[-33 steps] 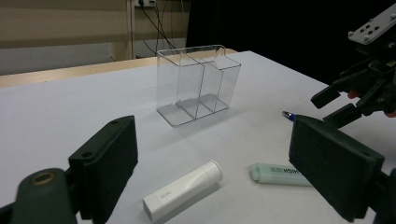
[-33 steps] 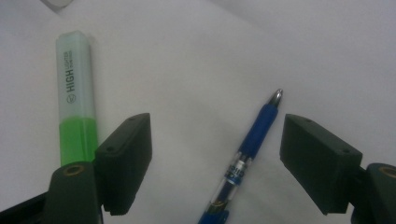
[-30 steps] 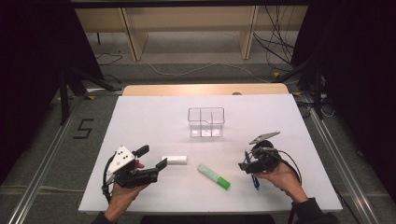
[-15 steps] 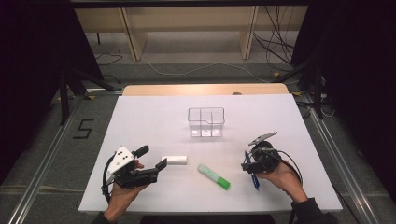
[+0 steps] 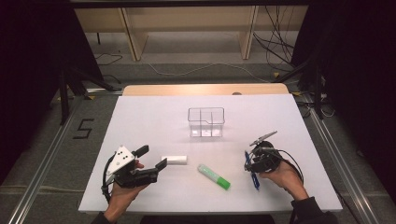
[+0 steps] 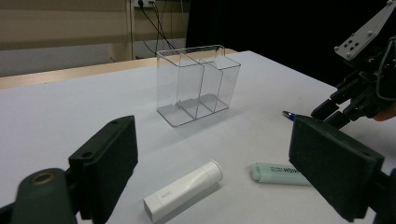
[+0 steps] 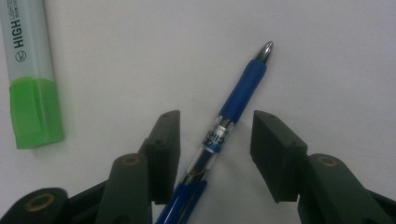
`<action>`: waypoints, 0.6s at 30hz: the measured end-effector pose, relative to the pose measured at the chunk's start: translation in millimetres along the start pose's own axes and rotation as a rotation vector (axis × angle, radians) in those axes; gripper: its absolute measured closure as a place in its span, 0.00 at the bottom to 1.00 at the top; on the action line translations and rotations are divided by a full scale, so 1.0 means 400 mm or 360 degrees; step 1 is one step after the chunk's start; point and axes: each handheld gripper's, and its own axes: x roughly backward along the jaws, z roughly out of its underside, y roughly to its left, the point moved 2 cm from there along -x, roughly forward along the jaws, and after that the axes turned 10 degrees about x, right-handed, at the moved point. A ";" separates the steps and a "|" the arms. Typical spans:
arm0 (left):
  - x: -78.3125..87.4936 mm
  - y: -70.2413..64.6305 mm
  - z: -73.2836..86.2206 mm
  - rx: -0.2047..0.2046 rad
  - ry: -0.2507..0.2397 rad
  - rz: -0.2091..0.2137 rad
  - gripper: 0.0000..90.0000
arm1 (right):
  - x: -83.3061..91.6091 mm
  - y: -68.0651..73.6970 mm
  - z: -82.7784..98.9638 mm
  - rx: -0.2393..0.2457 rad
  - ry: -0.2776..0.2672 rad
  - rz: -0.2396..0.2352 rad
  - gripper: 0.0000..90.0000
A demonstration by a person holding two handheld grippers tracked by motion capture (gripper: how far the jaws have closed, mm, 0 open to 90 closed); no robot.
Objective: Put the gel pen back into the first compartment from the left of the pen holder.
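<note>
A blue pen lies on the white table, its metal tip pointing away. My right gripper hangs over it with a jaw on each side of the barrel. The jaws have just been closing, and a gap still shows between each pad and the pen. From above, the right gripper sits at the table's front right over the pen. My left gripper rests open at the front left. In its own view the left gripper frames a white tube.
A clear three-part organizer stands at mid-table, seen closer as the organizer. A green-capped highlighter lies between the hands, beside the white tube. The highlighter lies left of the right jaws.
The right gripper's jaws have narrowed around the blue pen. Both hands have stayed almost where they were, and nothing on the table has shifted.
</note>
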 end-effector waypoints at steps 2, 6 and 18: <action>-0.001 0.000 0.000 0.0004 -0.0001 0.0001 0.17 | -0.004 0.002 0.000 0.0003 0.0018 0.0002 0.61; 0.000 0.000 0.000 0.0000 0.0001 0.0000 0.17 | -0.008 0.004 -0.002 0.0015 0.0042 -0.0009 0.64; -0.001 -0.001 0.001 0.0003 0.0001 -0.0002 0.17 | -0.020 0.006 -0.006 0.0028 0.0127 -0.0001 0.69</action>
